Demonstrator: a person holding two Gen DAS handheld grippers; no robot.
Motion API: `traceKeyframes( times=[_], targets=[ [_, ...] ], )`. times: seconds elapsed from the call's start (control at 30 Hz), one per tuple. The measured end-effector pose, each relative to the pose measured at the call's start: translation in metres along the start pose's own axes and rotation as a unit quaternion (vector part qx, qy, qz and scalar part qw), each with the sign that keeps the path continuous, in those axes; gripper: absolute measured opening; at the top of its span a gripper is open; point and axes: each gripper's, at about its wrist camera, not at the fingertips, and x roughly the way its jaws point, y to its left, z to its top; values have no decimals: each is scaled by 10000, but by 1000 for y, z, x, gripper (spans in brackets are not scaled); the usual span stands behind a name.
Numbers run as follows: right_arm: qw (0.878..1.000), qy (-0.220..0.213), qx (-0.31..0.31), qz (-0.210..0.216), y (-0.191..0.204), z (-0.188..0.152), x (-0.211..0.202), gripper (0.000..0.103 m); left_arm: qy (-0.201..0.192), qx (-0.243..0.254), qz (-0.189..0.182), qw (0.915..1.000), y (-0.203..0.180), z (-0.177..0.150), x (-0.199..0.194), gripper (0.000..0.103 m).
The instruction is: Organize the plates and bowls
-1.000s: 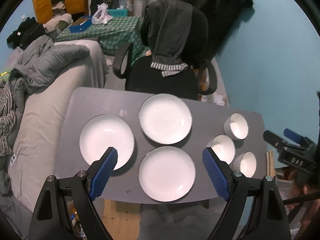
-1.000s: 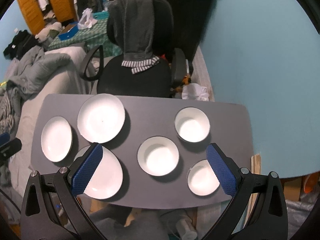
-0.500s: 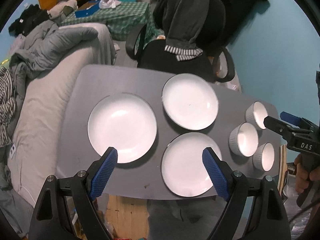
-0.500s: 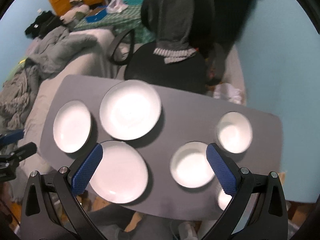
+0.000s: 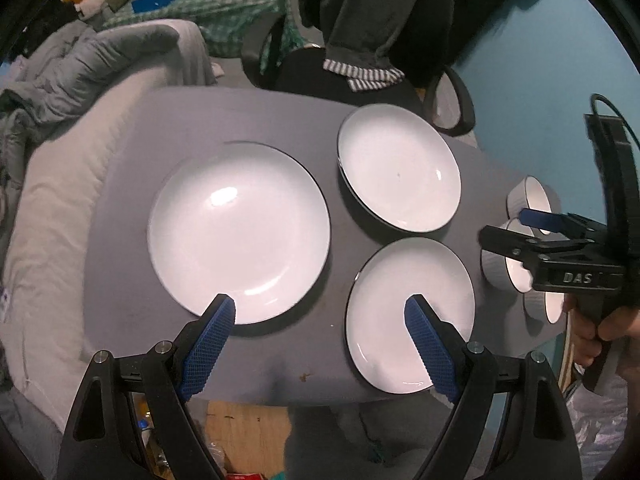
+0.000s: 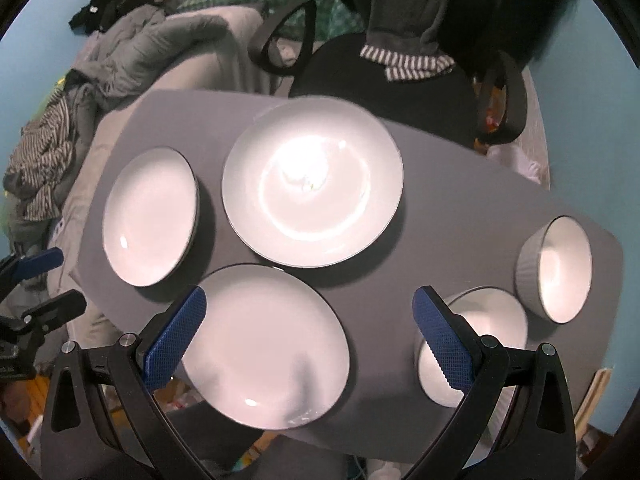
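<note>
Plates and bowls spread over a grey tabletop

Left wrist view: the left gripper (image 5: 318, 314) hangs over the near edge of the grey tabletop (image 5: 132, 152), its blue fingers (image 5: 208, 340) spread wide with nothing between them. Three white plates lie flat: a left plate (image 5: 239, 230), a far plate (image 5: 399, 172) and a near plate (image 5: 410, 312), close together but not stacked. At the right end stand three white bowls (image 5: 534, 202), partly hidden by the right gripper (image 5: 516, 228), which a hand (image 5: 596, 332) holds there. Behind the tabletop stands a black office chair (image 5: 360, 76) with dark clothes draped over it.

Right wrist view: the right gripper (image 6: 308, 316) hovers above the tabletop, its fingers (image 6: 442, 340) wide apart and empty. The near plate (image 6: 264, 344) lies beneath its left finger, and a bowl (image 6: 486, 322) sits just behind the right finger. A second bowl (image 6: 556, 268) stands near the right edge. The left gripper (image 6: 36, 276) shows at the left border, its fingers apart.
</note>
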Motion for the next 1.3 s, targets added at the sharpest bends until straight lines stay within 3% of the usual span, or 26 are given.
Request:
traceKeyframes(
  times=[0.47,0.6,0.83,1.17,1.3],
  targets=[
    [9985,321,236,366,1,-19,56,101,566,219,-192,9980,1,-14,62,88],
    [9978,517,299,293,-2,-27,71,93,598,223,-280,9976,-1,-19,70,88],
    [9972,562,361,343,-10,-36,75,90,739,312,-224,9965,-8,-23,86,88],
    [9955,601,522,510,-33,-63,74,64,862,275,-277,9955,-15,-26,95,88],
    [9929,649,773,624,-50,-74,75,45,1002,188,-319,9943,-2,-25,95,75]
  ],
)
